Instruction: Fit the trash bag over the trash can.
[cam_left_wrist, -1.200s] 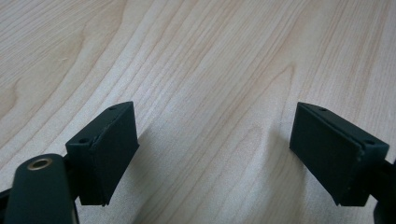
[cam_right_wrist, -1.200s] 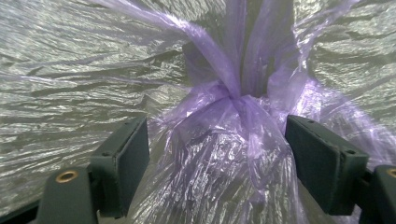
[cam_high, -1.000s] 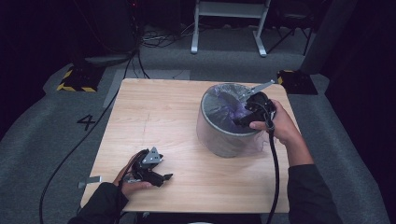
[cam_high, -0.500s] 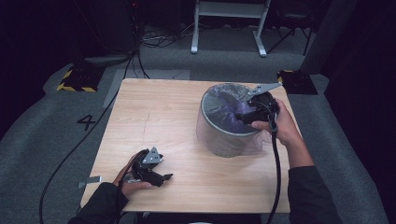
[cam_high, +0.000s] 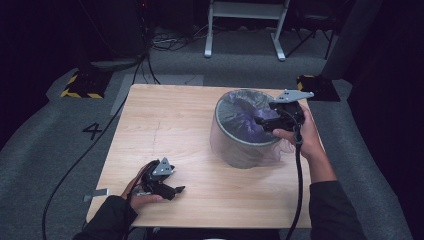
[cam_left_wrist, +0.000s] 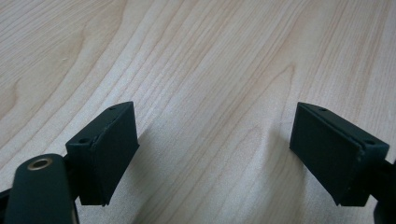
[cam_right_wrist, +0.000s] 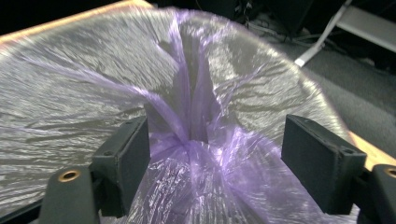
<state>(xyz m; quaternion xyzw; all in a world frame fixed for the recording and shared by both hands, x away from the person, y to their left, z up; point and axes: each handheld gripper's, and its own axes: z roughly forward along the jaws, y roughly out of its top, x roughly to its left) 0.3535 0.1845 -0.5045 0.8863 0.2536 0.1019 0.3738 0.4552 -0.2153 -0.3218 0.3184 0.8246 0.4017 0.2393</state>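
— So, starting at the left: where did the left gripper (cam_high: 172, 190) sit?

— Near the table's (cam_high: 170, 125) front left corner, resting low on the wood. Its jaws stood wide apart with nothing but bare grain between them, as the left gripper view showed. It was well away from the work.

— And the bin?

— The bin (cam_high: 240, 145) stood toward the right edge of the table, nearer the far side than the front, lined with a thin purple bag (cam_high: 240, 117) whose film was draped over the rim.

— Which hand was nearer it?

— The right one, plainly. The right gripper (cam_high: 260, 121) hung over the bin's right rim, pointing leftward into the opening.

— Was it holding the bag?

— Not that I could see. In the right gripper view a gathered twist of the purple film (cam_right_wrist: 196, 140) rose straight ahead between the two jaws, closer to the left jaw, but the jaws were spread and neither pinched it.

— How did that twist run?

— Roughly upright, from a bunched mass below to a narrow pleat above, crossing the gap between the jaws. I judged that closing on it needed little more than a squeeze, perhaps a slight nudge forward first.
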